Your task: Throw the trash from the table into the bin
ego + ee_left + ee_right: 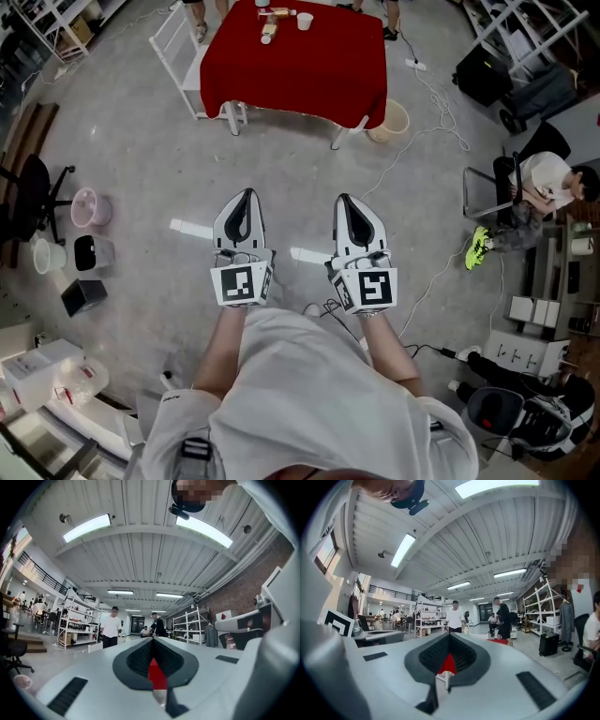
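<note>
1. While the person [309,394] stands well back from the table [309,75], four containers sit on the floor [141,141] at far left: a pink bucket [91,207], a white bucket [45,255], a black bin [86,253] and a black box [82,296]. What they hold is too small to tell.
2. The left gripper [247,193] points level at the table with its jaws pressed together. Nothing is between them; only red cloth [281,94] shows past the tips. It is probably carried closed because nothing is within reach.
3. The table stands far ahead, and the trash [268,34] lies at its far end. It is a tan piece [275,13], a lying bottle [269,31] and an upright cup [304,21], none of them picked up yet.
4. The right gripper [344,198], just beside the left, is likewise closed and empty.
5. A beige bin [394,120] stands on the floor just beside the table's near right corner, partly under the cloth's hem. That spot likely keeps each carry short. Its inside looks bare, though part of it is hidden.
</note>
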A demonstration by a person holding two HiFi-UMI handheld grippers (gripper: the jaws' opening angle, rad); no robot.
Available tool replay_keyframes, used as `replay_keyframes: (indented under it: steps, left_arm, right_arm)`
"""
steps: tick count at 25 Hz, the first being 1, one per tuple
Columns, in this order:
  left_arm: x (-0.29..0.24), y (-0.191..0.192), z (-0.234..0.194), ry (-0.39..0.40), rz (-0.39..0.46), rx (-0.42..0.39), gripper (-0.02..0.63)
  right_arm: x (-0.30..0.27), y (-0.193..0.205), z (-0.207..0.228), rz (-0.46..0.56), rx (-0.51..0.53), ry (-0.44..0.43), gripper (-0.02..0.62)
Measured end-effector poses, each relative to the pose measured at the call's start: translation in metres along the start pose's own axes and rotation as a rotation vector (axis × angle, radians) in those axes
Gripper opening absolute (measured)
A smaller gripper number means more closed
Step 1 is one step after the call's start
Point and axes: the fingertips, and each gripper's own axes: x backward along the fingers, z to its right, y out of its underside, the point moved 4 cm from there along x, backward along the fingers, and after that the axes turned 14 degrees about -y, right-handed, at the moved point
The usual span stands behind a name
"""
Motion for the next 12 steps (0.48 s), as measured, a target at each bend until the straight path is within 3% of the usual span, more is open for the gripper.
replay_keyframes:
  steps: [2, 6, 12]
  left_arm:
    - [-0.017, -0.002, -0.012, 0.019, 0.003, 0.008, 0.003]
    - [-0.039, -0.002, -0.035, 0.040, 0.003, 0.009, 0.003]
    - [-0.067, 0.001, -0.069, 0.017, 0.001, 0.007, 0.003]
  right_arm:
    - [-0.019, -0.004, -0.003, 0.005, 0.013, 0.013, -0.003]
    - [-0.052, 0.002, -0.006, -0.005, -0.055, 0.035, -0.002]
    - [-0.092, 0.007, -0.009, -0.036, -0.071, 0.058, -0.002]
